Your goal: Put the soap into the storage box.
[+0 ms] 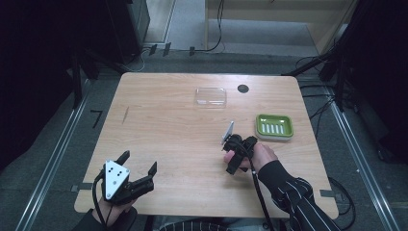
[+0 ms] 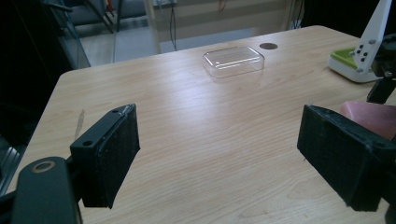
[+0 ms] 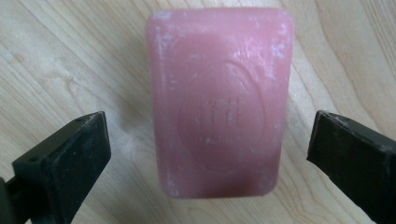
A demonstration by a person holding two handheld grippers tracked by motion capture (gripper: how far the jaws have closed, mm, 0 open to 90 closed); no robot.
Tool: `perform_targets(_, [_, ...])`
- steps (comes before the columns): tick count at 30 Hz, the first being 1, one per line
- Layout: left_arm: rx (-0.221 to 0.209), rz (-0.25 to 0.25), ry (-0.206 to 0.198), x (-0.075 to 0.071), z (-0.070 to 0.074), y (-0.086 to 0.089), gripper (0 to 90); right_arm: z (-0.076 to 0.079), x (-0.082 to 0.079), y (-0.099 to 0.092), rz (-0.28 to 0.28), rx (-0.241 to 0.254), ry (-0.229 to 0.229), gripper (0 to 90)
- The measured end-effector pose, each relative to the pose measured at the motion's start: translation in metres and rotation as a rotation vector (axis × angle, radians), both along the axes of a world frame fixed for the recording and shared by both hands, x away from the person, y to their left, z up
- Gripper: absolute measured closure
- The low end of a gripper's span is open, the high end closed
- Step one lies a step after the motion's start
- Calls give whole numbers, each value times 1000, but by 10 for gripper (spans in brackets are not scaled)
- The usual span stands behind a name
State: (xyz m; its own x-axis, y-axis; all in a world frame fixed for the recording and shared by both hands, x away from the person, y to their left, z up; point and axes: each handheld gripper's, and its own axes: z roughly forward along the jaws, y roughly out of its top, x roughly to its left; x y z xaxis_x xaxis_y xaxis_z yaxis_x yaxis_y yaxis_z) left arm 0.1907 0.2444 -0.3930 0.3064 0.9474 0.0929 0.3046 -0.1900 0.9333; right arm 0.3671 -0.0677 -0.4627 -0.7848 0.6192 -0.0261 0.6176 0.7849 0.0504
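Observation:
A pink bar of soap lies flat on the wooden table, its stamped face up. My right gripper hangs straight above it, open, with one black jaw on each side of the bar and neither touching it. In the high view the right gripper sits right of the table's middle, covering most of the soap. My left gripper rests open near the front left edge, holding nothing. From the left gripper, the soap is seen at the far right.
A green and white soap dish stands just right of and behind the right gripper. A clear plastic lid lies at the back centre, beside a black round grommet. Cables trail on the floor behind the table.

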Motion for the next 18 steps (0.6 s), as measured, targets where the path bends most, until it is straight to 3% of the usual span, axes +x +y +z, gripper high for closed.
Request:
perform_targets(10, [-1, 2, -1, 0, 0, 0, 134, -5, 7, 6, 7, 0, 8, 0])
perform_targets(12, [-3, 3, -1, 0, 0, 0, 134, -4, 8, 7, 2, 3, -8, 11])
perform_targets(15, [-3, 4, -1, 0, 0, 0, 133, -4, 8, 8, 4, 7, -10, 123])
perform_targets(18, [-4, 4, -1, 0, 0, 0, 134, -3, 8, 7, 2, 6, -19, 173])
